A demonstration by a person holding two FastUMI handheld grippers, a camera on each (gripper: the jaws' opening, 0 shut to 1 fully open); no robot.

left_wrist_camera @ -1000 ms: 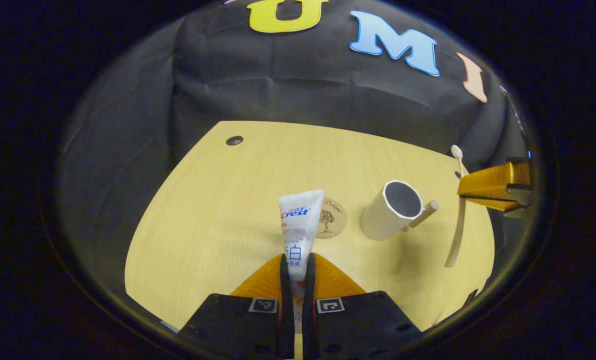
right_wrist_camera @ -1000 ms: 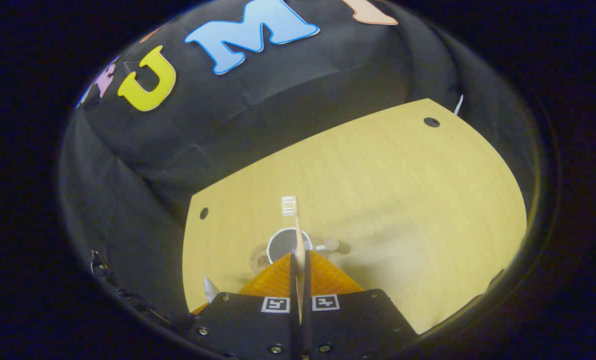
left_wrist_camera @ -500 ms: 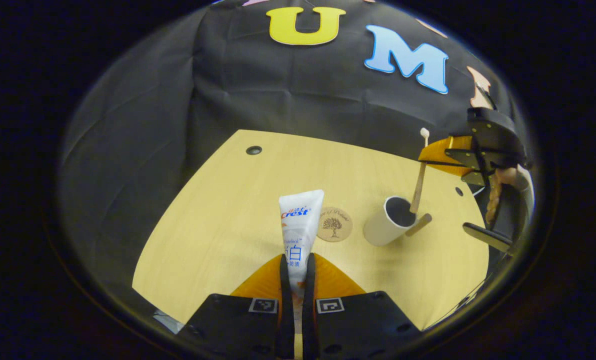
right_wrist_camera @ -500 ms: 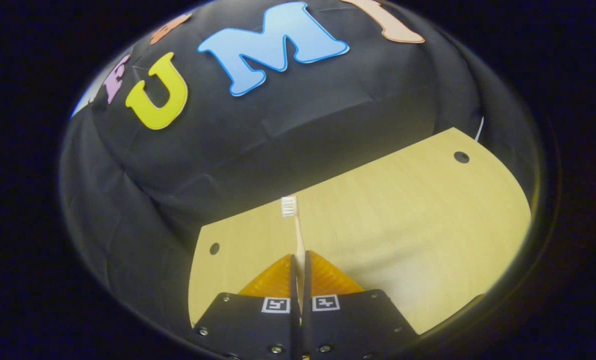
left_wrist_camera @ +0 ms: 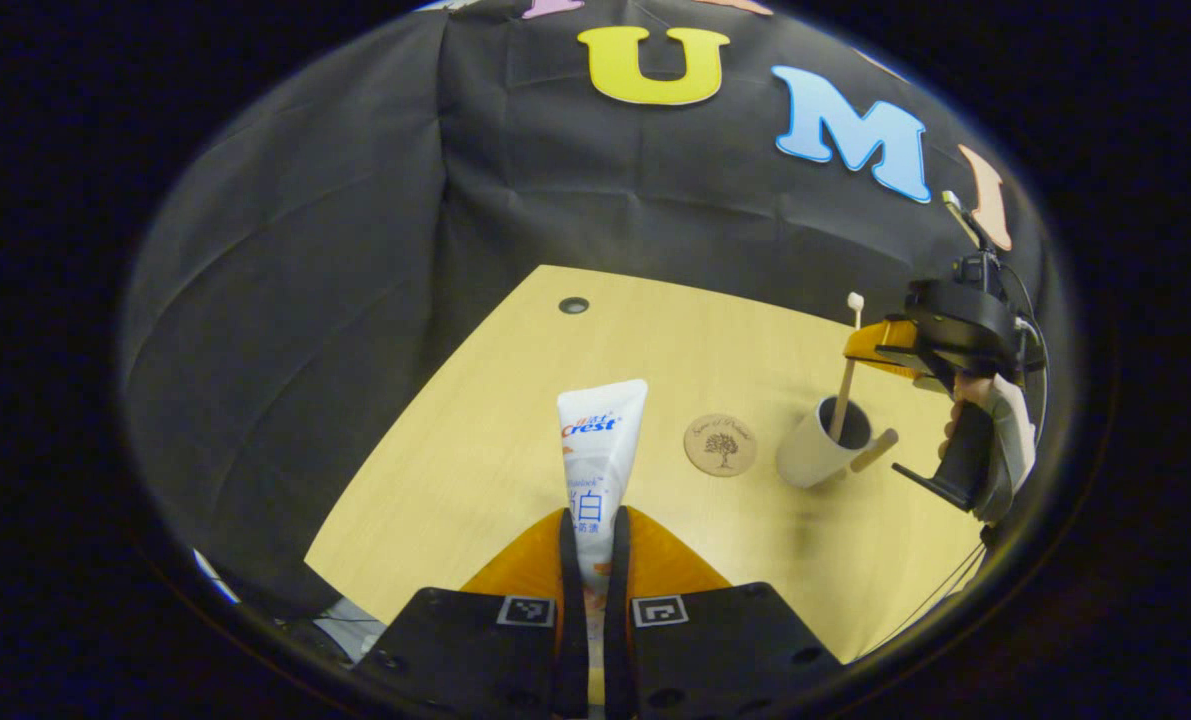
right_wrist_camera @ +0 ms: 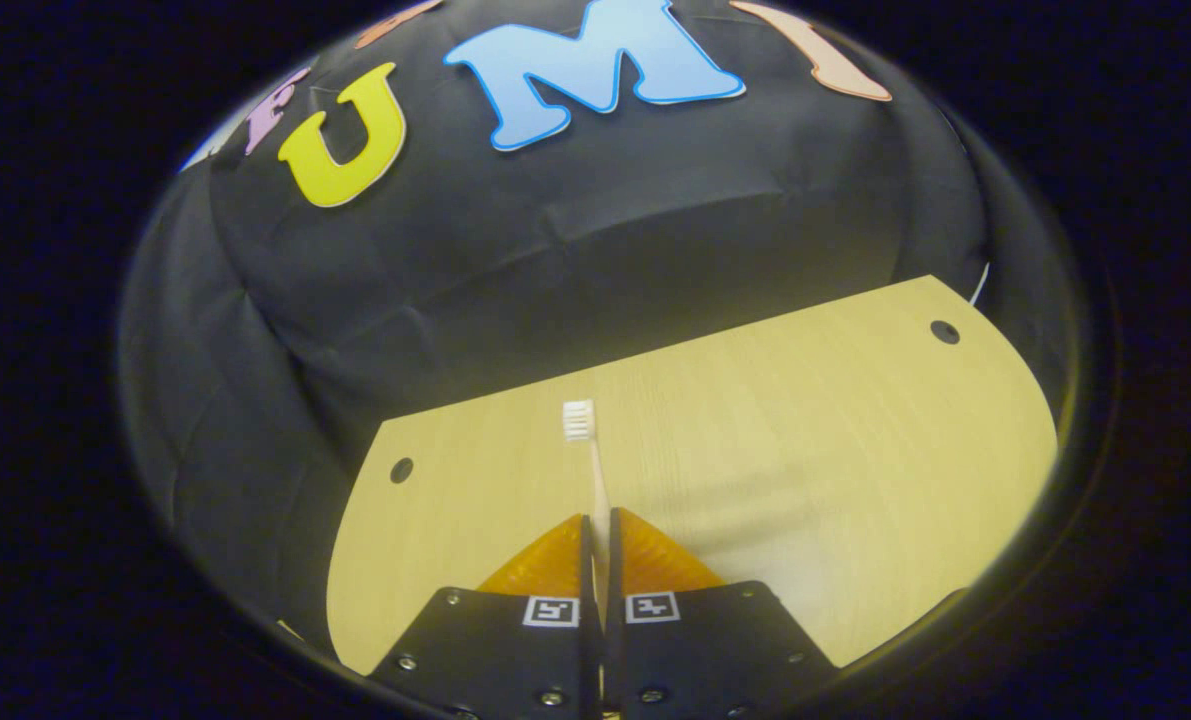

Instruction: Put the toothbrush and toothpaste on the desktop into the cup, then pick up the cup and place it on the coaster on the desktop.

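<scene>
The wooden table [left_wrist_camera: 475,440] fills the lower frame of the left gripper view. At right, the white cup [left_wrist_camera: 817,450] stands just beside the coaster [left_wrist_camera: 720,445]. The right gripper [left_wrist_camera: 880,345] pinches the toothbrush [left_wrist_camera: 843,385], upright, its lower end in the cup; how deep it reaches is hidden. The left gripper [left_wrist_camera: 592,545] pinches the toothpaste tube [left_wrist_camera: 597,450], long axis pointing up-frame, cup to its right.

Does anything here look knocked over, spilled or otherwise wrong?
Nothing stands out. The cup stands upright beside the coaster, with the toothbrush reaching down into it. The toothpaste looks intact.
</scene>
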